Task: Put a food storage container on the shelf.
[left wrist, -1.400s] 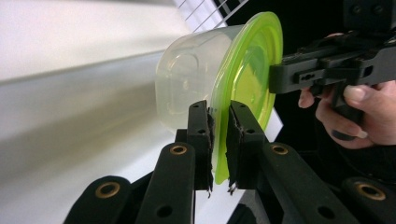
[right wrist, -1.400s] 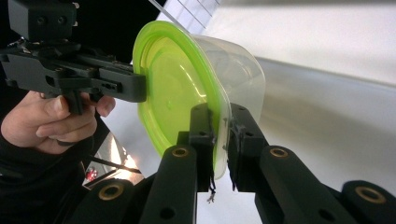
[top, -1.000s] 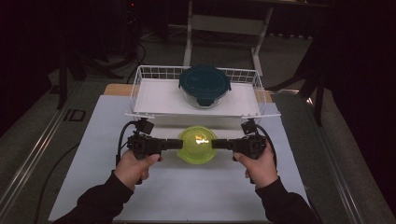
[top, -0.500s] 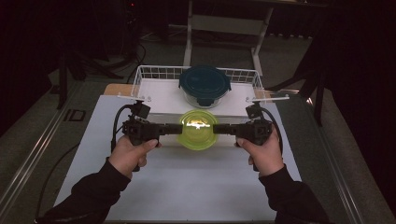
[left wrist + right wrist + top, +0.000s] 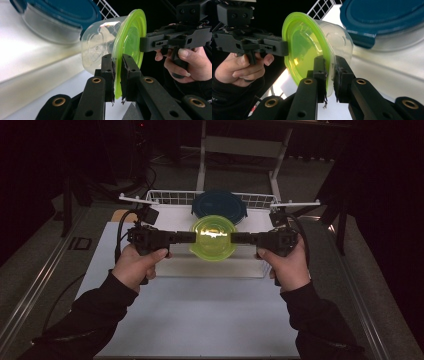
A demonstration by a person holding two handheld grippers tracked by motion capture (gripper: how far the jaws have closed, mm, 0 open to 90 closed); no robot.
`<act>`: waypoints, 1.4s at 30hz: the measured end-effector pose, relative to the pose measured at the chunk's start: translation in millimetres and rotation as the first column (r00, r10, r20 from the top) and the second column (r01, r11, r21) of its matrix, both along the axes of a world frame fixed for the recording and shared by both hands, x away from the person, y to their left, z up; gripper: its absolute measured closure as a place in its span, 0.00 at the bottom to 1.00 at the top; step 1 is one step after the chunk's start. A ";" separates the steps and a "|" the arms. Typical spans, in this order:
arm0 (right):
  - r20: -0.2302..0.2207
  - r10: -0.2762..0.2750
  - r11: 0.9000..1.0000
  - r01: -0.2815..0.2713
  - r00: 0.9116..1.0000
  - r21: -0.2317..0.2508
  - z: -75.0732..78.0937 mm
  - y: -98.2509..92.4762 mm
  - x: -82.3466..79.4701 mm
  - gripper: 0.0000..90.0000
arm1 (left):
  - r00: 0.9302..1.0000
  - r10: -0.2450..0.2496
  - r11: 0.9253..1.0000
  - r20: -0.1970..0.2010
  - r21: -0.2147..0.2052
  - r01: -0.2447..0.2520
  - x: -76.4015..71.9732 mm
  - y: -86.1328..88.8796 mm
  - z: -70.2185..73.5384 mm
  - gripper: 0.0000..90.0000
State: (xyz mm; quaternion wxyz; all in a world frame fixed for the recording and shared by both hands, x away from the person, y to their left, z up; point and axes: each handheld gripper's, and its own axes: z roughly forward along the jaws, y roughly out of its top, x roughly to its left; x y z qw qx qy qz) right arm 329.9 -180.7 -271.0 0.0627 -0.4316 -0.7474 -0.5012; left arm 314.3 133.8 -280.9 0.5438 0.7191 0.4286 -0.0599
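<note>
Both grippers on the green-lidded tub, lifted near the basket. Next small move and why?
Probably ease the clear plastic tub with the lime-green lid forward, then lower it. The left gripper and right gripper pinch opposite lid rims, holding it beside the blue-lidded container in the white wire basket.

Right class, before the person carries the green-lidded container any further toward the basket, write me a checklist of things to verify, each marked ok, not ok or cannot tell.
1. Left gripper shut on the green lid's rim: ok.
2. Right gripper shut on the opposite rim: ok.
3. Green-lidded container clear of the table, held between both grippers: ok.
4. Lid sealed all round the clear tub: cannot tell.
5. Free room in the wire basket beside the blue-lidded container: cannot tell.
6. Cables free of the load: ok.
</note>
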 end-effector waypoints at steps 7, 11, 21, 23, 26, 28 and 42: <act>0.028 -0.004 1.000 0.004 1.000 0.008 23.3 2.3 10.1 0.90 | 1.000 0.006 1.000 0.023 0.005 -0.006 10.7 1.8 23.4 0.90; 0.033 -0.012 1.000 0.012 0.999 0.004 33.8 3.5 19.2 0.90 | 1.000 0.005 1.000 0.026 0.007 -0.005 21.9 2.2 33.4 0.90; 0.027 -0.050 0.999 0.050 0.998 0.004 45.7 2.1 46.2 0.90 | 1.000 0.029 0.999 0.010 -0.015 -0.029 52.0 -2.3 39.3 0.90; 0.025 -0.061 0.998 0.061 0.998 0.003 46.7 1.2 52.1 0.90 | 1.000 0.030 0.999 0.006 -0.016 -0.030 58.4 -4.1 39.8 0.90; 0.020 -0.075 0.997 0.075 0.997 0.000 46.9 -0.4 60.9 0.90 | 0.999 0.038 0.999 -0.010 -0.019 -0.038 68.2 -6.7 38.6 0.90; -0.003 -0.079 0.997 0.079 0.997 0.003 45.0 -1.5 66.6 0.90 | 0.999 0.039 0.999 -0.020 -0.013 -0.039 72.7 -7.9 36.5 0.90; -0.056 -0.115 0.993 0.114 0.992 -0.028 36.7 -3.5 85.9 0.89 | 0.995 0.069 0.998 -0.070 -0.001 -0.070 94.6 -15.9 30.3 0.90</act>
